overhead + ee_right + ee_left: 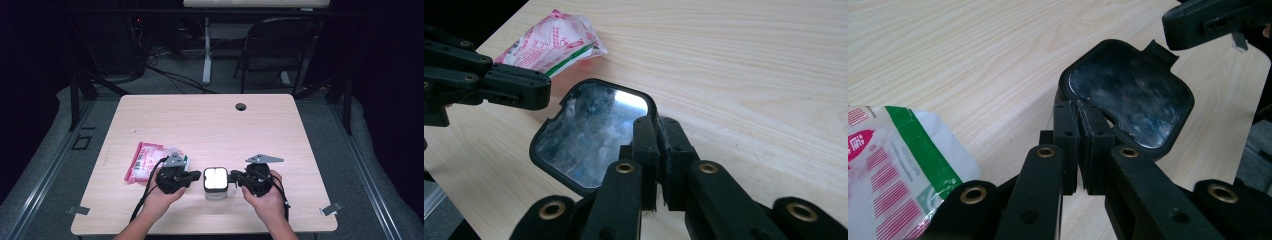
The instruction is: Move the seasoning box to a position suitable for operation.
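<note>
Both grippers, left [196, 175] and right [233, 176], pinch the box [216, 181] rim (opposite edges); they should lift together, level.

A black-rimmed container [216, 181] with a shiny clear lid sits at lower centre on the pale wood-grain bench [210, 120]. At lower left lies a pink, white and green printed packet [145, 161]. Both grippers are black.
</note>
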